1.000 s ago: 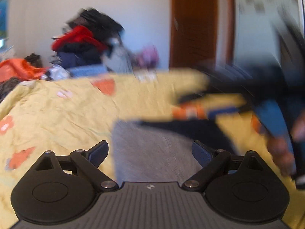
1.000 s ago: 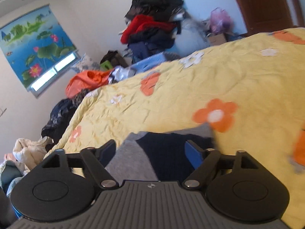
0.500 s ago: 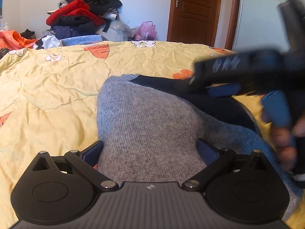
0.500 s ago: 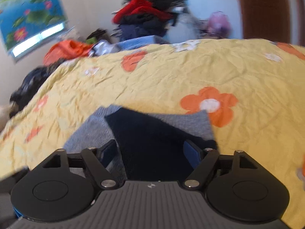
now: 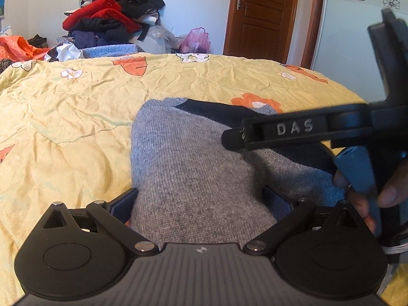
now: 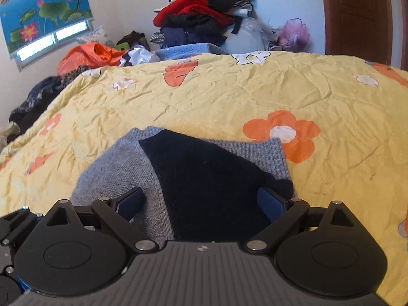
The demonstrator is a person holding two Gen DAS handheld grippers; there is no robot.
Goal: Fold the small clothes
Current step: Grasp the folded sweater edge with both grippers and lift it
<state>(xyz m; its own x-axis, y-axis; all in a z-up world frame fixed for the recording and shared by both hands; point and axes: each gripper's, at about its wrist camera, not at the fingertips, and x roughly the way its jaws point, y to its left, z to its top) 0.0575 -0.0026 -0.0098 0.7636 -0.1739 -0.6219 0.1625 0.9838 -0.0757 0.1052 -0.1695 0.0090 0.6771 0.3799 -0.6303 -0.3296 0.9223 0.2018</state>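
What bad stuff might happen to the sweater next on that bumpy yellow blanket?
1. The grey and navy sweater lies on a wrinkled yellow quilt; a claw closing low might pinch quilt together with knit.
2. The right claw, its jaws opening, straddles both grey and navy layers, so it may grab only the top one and spoil the fold.
3. The two claws work very near each other: the right claw's finger crosses just ahead of the open left claw, so they could bump.
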